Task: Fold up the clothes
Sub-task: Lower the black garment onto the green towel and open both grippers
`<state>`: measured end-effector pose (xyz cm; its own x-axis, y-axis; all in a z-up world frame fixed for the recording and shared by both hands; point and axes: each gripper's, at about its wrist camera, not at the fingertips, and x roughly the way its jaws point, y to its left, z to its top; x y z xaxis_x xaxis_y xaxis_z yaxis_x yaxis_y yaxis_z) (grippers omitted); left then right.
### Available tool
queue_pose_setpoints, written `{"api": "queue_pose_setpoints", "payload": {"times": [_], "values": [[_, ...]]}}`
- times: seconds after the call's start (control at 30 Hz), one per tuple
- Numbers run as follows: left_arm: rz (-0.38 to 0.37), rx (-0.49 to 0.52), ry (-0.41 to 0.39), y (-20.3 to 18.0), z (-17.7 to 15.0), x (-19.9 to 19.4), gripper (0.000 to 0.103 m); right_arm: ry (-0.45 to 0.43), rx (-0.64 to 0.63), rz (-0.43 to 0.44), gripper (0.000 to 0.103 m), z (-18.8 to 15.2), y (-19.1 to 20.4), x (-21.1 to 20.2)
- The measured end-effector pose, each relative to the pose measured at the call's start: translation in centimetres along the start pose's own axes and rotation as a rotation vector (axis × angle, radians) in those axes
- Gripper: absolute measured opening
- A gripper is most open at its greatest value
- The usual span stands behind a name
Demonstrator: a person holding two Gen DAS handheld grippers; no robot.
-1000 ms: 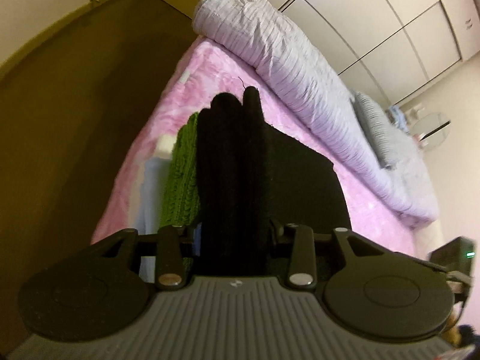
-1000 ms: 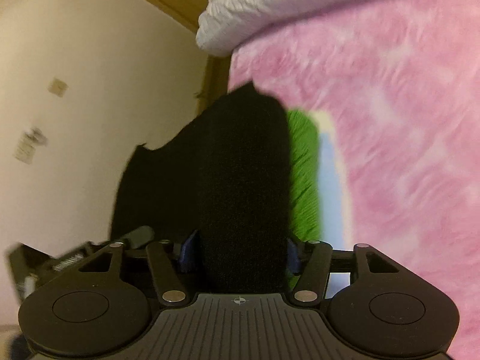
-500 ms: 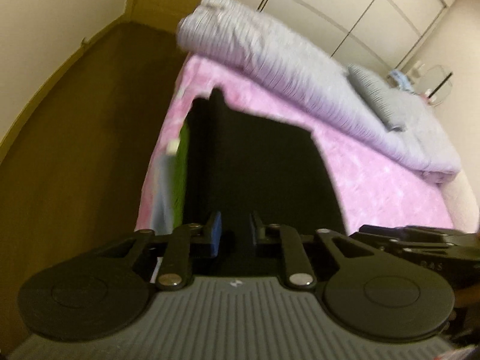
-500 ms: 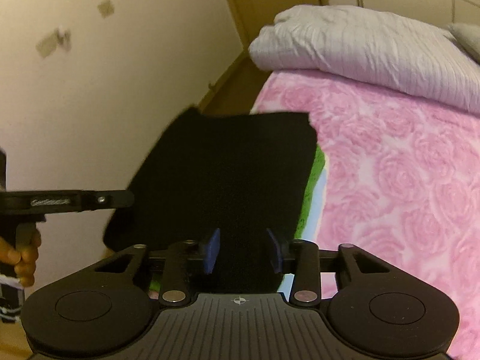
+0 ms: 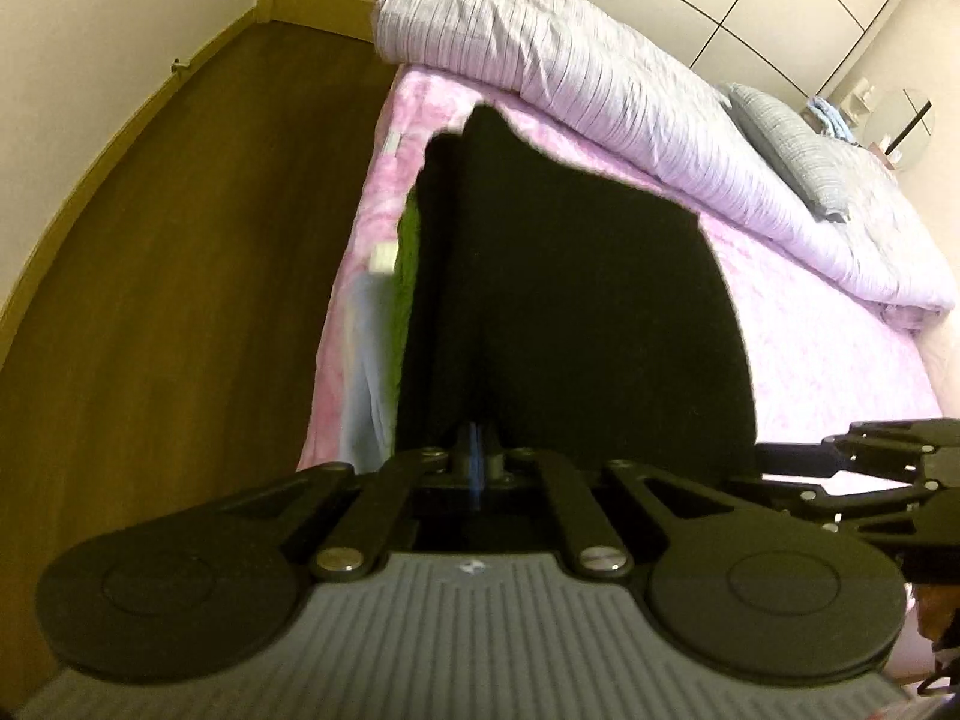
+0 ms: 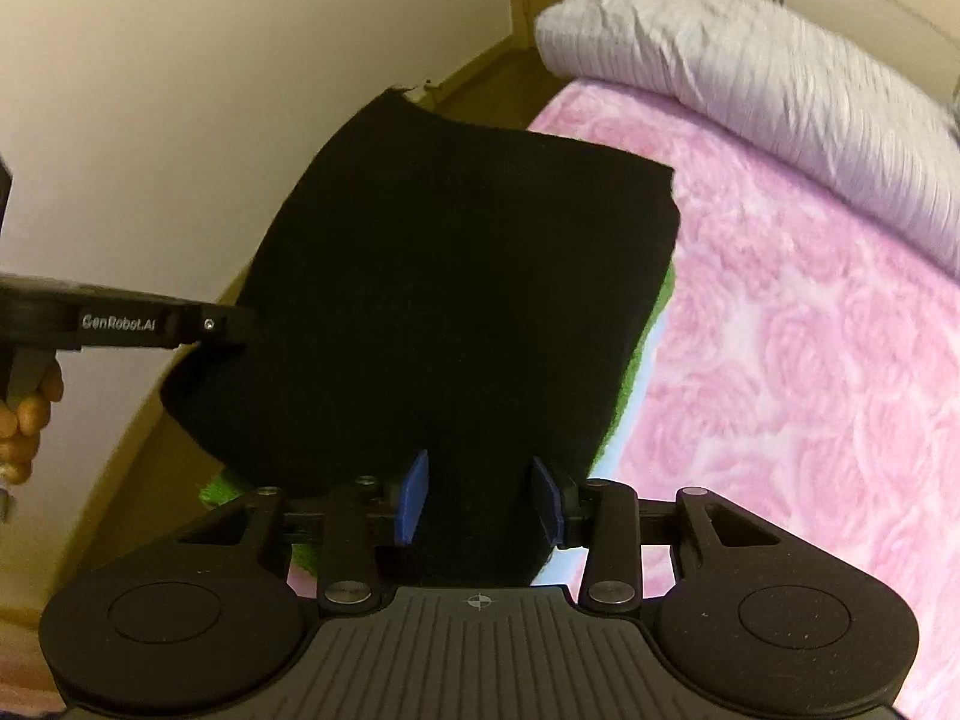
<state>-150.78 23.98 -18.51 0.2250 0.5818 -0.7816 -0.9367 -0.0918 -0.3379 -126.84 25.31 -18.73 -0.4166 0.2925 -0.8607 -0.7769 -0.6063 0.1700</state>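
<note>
The left gripper [image 5: 477, 462] is pinching its fingers together on the near edge of the black garment [image 5: 576, 312], with only a sliver of blue pad showing between them. The right gripper [image 6: 480, 495] is holding its blue pads [image 6: 414, 495] apart, and black cloth is lying in the gap between them; whether the pads are actually pressing it is hard to tell, though they seem to be standing clear.

The black garment is spreading out flat ahead of both grippers, near the edge of the bed [image 6: 810, 330] that borders the wooden floor [image 5: 198, 276]. It is lying on top of a green knit garment [image 5: 407, 276], which is peeking out along the floor-side edge, and a pale blue piece [image 5: 363, 372] is showing beyond that, closest to the bed's edge. A rolled grey-lilac duvet [image 5: 588, 84] is lying along the far side of the pink floral bed cover.
</note>
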Motion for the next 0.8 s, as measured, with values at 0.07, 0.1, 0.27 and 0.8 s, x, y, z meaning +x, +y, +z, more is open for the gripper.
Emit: {"api": "queue_pose_setpoints", "payload": {"times": [0.07,0.1,0.27,0.8], "values": [[-0.006,0.007,-0.039,-0.2,1.7,-0.9,0.002,-0.015,0.064,0.023,0.04,0.9,-1.1,-1.0],[-0.003,0.03,-0.063,-0.5,2.7,-1.2,0.004,-0.041,0.086,0.02,0.04,1.4,-1.6,-1.6],[-0.018,0.103,-0.093,-1.5,6.4,0.5,0.004,-0.143,0.132,-0.04,0.04,4.4,-3.4,-2.1],[-0.03,0.001,-0.032,2.5,6.7,6.9,0.003,-0.084,0.091,-0.049,0.04,6.9,-4.7,5.4]]}}
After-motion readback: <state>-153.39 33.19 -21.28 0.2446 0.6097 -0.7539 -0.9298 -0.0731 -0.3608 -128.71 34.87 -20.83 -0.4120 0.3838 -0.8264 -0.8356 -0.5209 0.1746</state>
